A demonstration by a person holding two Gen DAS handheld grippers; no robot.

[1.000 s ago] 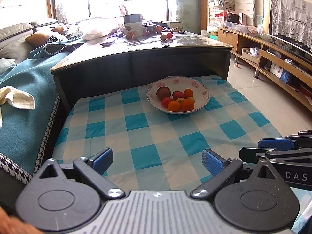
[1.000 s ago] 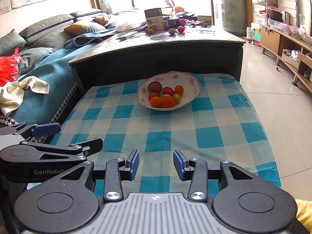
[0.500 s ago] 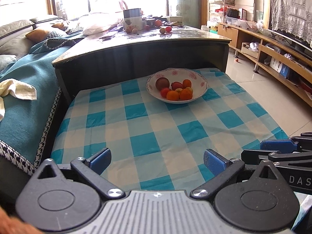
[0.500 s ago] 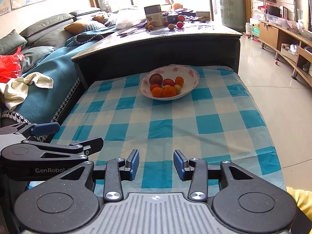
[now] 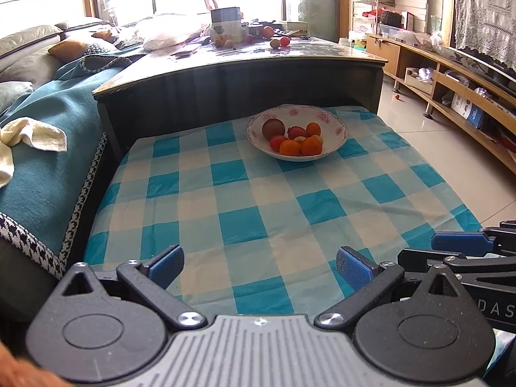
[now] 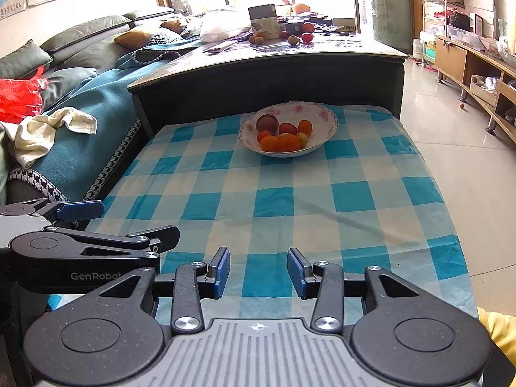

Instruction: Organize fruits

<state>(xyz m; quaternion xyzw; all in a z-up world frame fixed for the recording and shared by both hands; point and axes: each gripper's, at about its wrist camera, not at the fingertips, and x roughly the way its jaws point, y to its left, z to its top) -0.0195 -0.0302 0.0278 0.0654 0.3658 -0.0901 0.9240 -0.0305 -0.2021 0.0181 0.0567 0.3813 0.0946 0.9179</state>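
The fruits (image 5: 296, 138) are gathered in a floral bowl (image 5: 335, 124) set at the far end of the checked cloth (image 5: 245, 200), well apart from both grippers. The left gripper (image 5: 259, 266) is held with its jaws wide and empty; the right gripper (image 6: 259, 272) is held with its jaws narrower, nothing between them; more fruit is seen on the glossy tabletop (image 6: 322, 48) behind.

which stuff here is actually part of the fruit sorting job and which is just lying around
Part of the job:
- floral bowl on the checked cloth
- fruits in the bowl
- left gripper and right gripper, both open and empty

Just lying about:
- loose fruits on the dark table behind
- cream towel on the sofa
- red bag
- box on the table
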